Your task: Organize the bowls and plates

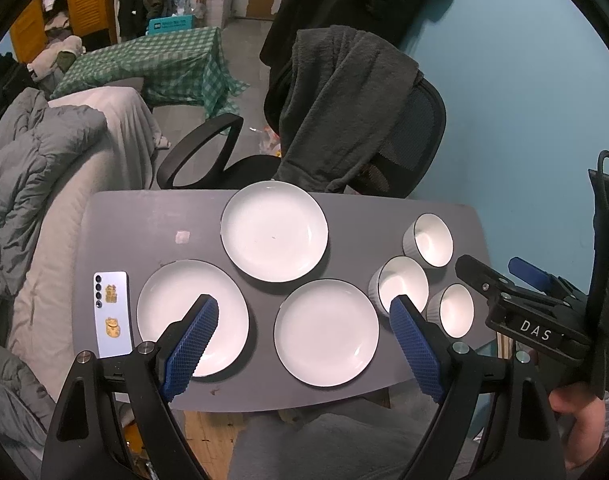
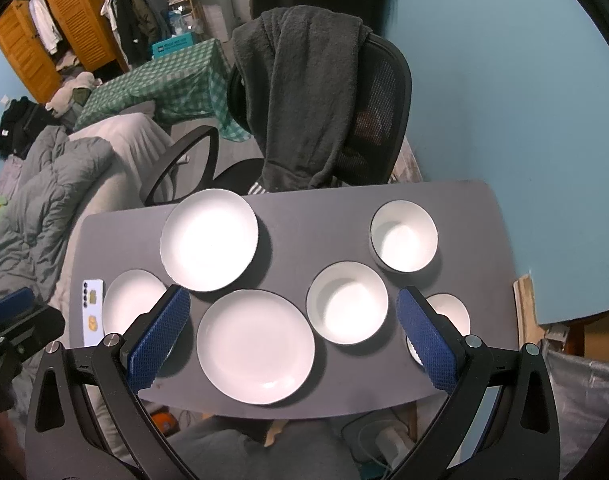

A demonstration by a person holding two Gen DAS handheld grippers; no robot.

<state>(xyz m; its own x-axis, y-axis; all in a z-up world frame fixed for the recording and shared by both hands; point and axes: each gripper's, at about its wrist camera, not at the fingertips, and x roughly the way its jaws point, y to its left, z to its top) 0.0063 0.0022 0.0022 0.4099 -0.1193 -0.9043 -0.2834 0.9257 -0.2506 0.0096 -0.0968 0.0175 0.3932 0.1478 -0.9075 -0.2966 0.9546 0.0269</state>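
Grey desk (image 2: 304,216) carries three white plates (image 2: 255,346) on its left half and three white bowls (image 2: 347,302) on its right, all separate. Left gripper (image 1: 304,312) and right gripper (image 2: 292,308) hover above, jaws released and empty.

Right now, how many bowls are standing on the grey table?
3. A far bowl near the right back corner, a middle bowl beside the front plate, and a near bowl partly hidden behind a gripper finger.
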